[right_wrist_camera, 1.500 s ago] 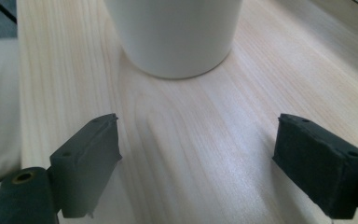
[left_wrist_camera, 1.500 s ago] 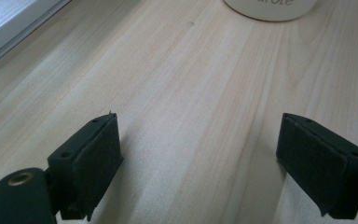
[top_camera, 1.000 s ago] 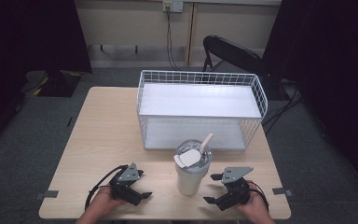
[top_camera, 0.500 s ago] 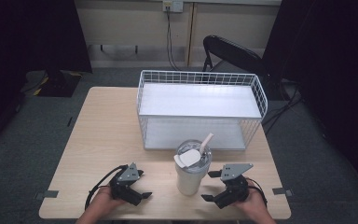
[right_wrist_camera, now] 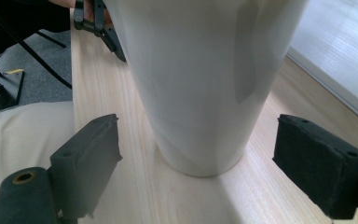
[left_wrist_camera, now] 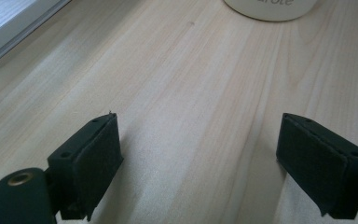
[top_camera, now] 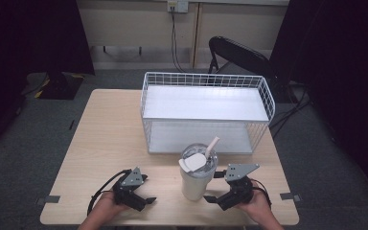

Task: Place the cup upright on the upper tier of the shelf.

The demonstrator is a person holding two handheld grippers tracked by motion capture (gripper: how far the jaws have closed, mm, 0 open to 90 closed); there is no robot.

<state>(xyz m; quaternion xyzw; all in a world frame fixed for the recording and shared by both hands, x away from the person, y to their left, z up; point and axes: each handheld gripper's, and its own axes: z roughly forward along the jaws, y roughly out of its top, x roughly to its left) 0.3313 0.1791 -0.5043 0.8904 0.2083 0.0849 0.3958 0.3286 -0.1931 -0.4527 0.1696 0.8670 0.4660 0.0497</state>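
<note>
A white tumbler (top_camera: 196,176) with a clear lid and a pale straw stands upright near the table's front edge. My right gripper (top_camera: 216,187) sits just right of it, open, its jaws either side of the tumbler's base (right_wrist_camera: 200,116) without touching. My left gripper (top_camera: 146,193) rests open on the table left of the tumbler, nothing between its pads (left_wrist_camera: 95,161); the tumbler's bottom edge (left_wrist_camera: 270,7) lies farther off in the left gripper view. A hand holds each gripper at the front edge.
A white wire basket (top_camera: 207,111) with a white shelf stands behind the tumbler at the table's middle back. Bare wood table (top_camera: 105,139) stretches to the left. A black chair (top_camera: 239,55) stands beyond the table.
My right gripper has crept slightly left toward the tumbler. The left gripper and the tumbler have not moved.
</note>
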